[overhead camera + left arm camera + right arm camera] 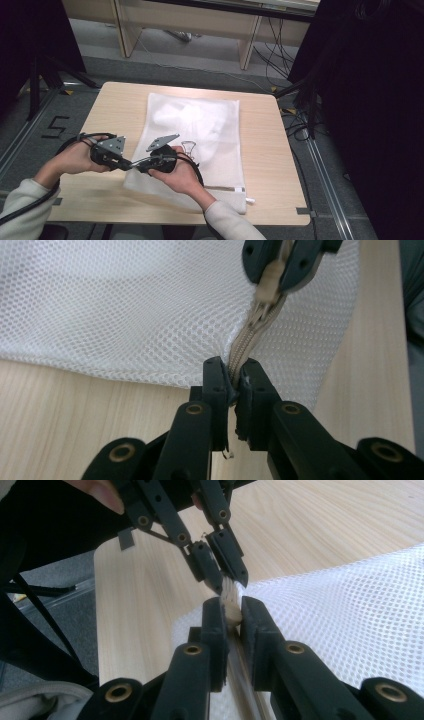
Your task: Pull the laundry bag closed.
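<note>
Item: white mesh laundry bag (200, 125), flat on wooden surface (115, 100), zipper edge along near side, near-left corner lifted off the wood. Zipper (246, 342): beige tape, long axis runs straight between the two sets of tongs. Left tongs (233, 385): clamped on zipper tape end at bag corner, jaws together w/ tape pinched between. Right tongs (230, 615): clamped on small beige slider/pull (231, 611), jaws together around it, just beside the left tongs, tips nearly touching in right gripper view. In high view both meet at bag's near-left corner, left tongs (131, 164) outboard, right tongs (137, 163) on the bag side. Key relation: slider sits at the left end of zipper; the rest of the zipper edge extends away toward person's right, to its far end (240, 190). Judgement: left acts as anchor, right is the nearer & only hand placed to draw slider along that axis; tape looks taut, approx. in line w/ pull. Whether zipper is open or closed beyond the slider: can't tell.
</note>
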The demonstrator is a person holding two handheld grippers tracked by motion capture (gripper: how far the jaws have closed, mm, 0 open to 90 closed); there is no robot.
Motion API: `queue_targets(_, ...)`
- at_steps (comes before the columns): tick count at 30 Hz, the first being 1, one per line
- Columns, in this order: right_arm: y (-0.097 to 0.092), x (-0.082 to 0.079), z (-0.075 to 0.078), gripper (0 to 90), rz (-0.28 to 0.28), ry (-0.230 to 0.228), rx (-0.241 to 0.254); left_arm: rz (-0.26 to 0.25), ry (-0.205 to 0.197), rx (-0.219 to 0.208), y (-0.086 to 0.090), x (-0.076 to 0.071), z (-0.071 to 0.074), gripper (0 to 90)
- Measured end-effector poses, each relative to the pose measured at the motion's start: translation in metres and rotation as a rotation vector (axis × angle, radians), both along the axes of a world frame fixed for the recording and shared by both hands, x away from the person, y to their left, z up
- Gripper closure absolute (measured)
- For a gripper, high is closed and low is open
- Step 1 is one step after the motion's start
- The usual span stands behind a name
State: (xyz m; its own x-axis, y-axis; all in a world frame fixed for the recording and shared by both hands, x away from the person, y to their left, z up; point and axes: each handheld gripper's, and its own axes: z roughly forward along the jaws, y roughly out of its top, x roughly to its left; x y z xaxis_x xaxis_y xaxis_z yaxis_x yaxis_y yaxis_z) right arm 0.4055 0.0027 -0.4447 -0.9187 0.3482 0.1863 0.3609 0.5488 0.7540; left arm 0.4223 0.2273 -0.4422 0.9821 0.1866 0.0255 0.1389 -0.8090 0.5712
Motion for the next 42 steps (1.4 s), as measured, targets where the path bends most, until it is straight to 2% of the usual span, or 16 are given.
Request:
queue_targets(1, 0.0, -0.001, -0.001, 82.2, -0.007, 0.009, 0.014, -0.004, -0.006, 0.007, 0.001, 0.001, 0.0, 82.8)
queue_targets(3, -0.003, 0.0, -0.001, 82.2, 0.009, 0.003, 0.009, 0.001, -0.003, -0.003, 0.0, 0.0, 0.001, 82.8)
queue_targets(6, -0.004, 0.0, 0.0, 82.2, -0.005, 0.012, 0.01, -0.005, -0.002, 0.002, 0.0, 0.0, 0.001, 82.8)
queue_targets(7, -0.003, -0.001, -0.001, 82.2, -0.009, 0.011, 0.022, -0.013, -0.016, -0.003, 0.0, 0.001, 0.002, 82.8)
queue_targets(8, -0.003, -0.001, 0.0, 82.2, -0.009, 0.014, 0.02, -0.001, -0.004, -0.009, 0.0, 0.0, 0.001, 82.8)
queue_targets(11, -0.004, -0.001, 0.001, 82.2, -0.003, 0.012, 0.01, -0.003, -0.007, -0.012, 0.0, 0.0, 0.002, 82.8)
queue_targets(13, -0.005, -0.001, 0.0, 82.2, 0.008, 0.007, 0.008, -0.013, -0.023, 0.005, 0.0, 0.001, 0.001, 82.9)
queue_targets(16, -0.007, -0.002, 0.0, 82.2, 0.004, 0.008, 0.004, -0.001, -0.006, 0.001, 0.001, 0.0, 0.0, 82.9)
queue_targets(19, -0.009, -0.003, -0.001, 82.2, -0.007, 0.022, 0.009, -0.013, -0.02, 0.0, 0.0, 0.001, 0.001, 82.9)
queue_targets(20, -0.01, -0.002, -0.001, 82.2, 0.003, 0.012, 0.008, -0.011, -0.019, 0.005, 0.001, 0.001, 0.002, 82.9)
queue_targets(24, -0.012, -0.003, 0.0, 82.2, 0.0, 0.017, 0.011, -0.002, -0.009, -0.018, 0.001, 0.0, 0.002, 82.9)
queue_targets(25, -0.012, -0.003, 0.0, 82.2, 0.0, 0.018, 0.01, -0.002, -0.008, -0.004, 0.001, 0.001, 0.002, 82.9)
queue_targets(30, -0.015, -0.004, -0.002, 82.2, -0.005, 0.033, 0.008, -0.001, -0.002, -0.008, 0.0, 0.001, 0.0, 82.9)
queue_targets(33, -0.016, -0.004, -0.002, 82.2, -0.003, 0.026, 0.006, -0.005, -0.011, -0.003, 0.001, 0.001, 0.001, 82.9)
queue_targets(36, -0.017, -0.004, -0.002, 82.2, -0.001, 0.016, 0.008, 0.003, 0.0, -0.011, 0.002, 0.001, 0.0, 82.9)
queue_targets(42, -0.02, -0.005, -0.003, 82.2, -0.006, 0.03, 0.003, -0.003, -0.006, 0.007, 0.0, 0.001, -0.001, 82.9)
